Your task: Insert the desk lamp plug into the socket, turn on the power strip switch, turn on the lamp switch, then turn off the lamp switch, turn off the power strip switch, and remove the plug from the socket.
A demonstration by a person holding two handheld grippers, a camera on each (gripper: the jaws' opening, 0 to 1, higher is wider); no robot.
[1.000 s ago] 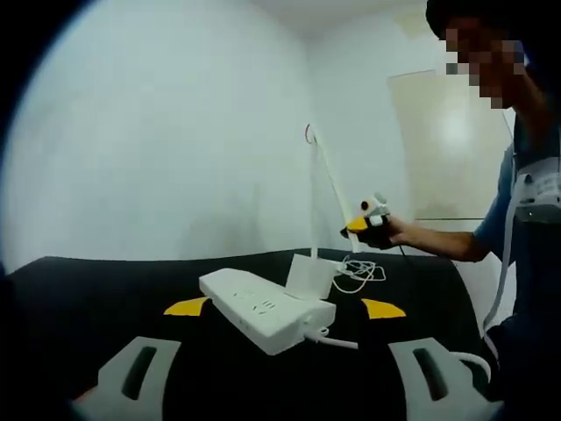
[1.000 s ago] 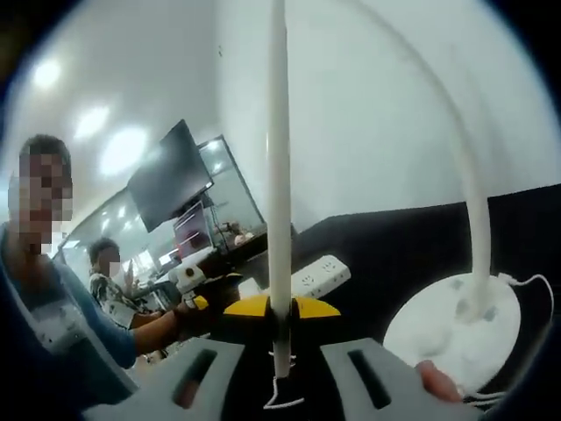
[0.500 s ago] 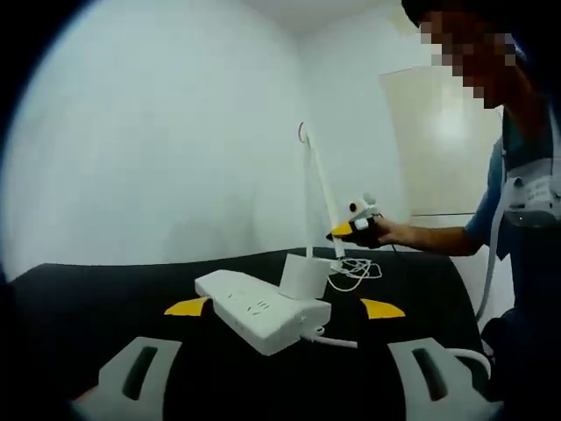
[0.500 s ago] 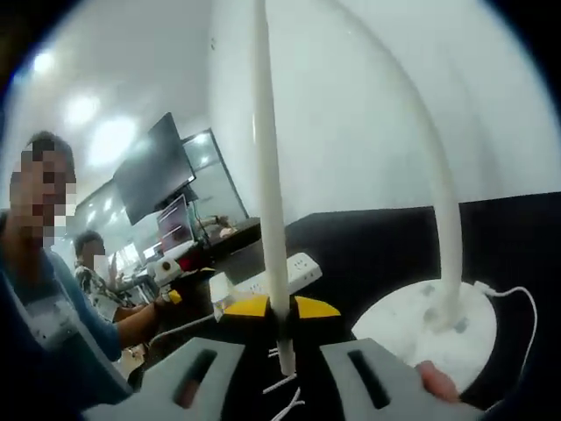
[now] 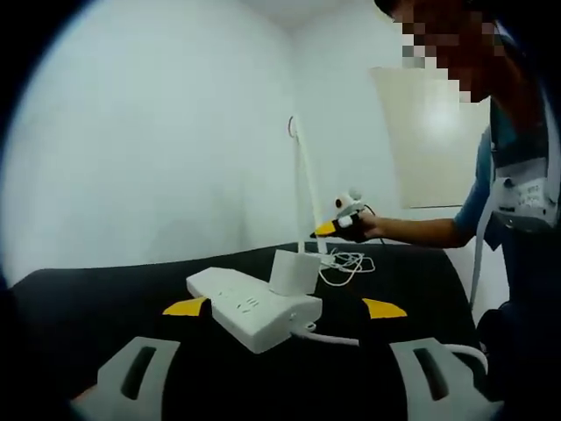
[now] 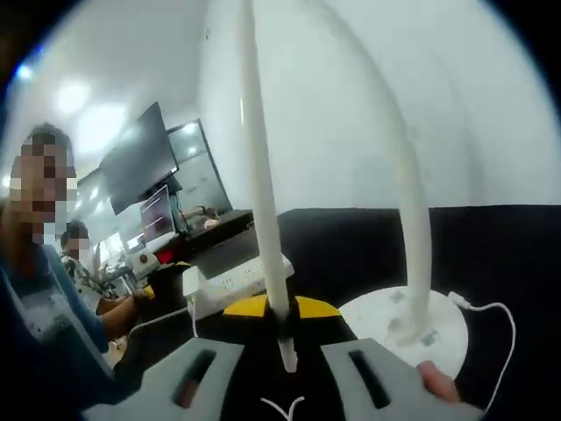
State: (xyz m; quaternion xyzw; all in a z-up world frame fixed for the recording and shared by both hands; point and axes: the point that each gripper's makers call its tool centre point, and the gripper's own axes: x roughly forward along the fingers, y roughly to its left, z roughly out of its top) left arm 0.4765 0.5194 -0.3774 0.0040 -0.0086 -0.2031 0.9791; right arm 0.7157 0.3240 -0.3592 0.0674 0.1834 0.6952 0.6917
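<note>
Now, power strip: white power strip (image 5: 252, 307) lies on the black desk (image 5: 79, 307) at centre of the left gripper view, a white plug block (image 5: 292, 271) standing in its far end.
Lamp: white desk lamp (image 6: 412, 254) at right of the right gripper view, its round base on the desk.
Left hand-held gripper (image 5: 285, 381): jaws wide apart, nothing between them.
Right hand-held gripper (image 6: 282, 379): its jaws set narrowly about the lamp's thin white bar (image 6: 263, 219); whether they touch it I cannot tell.
</note>
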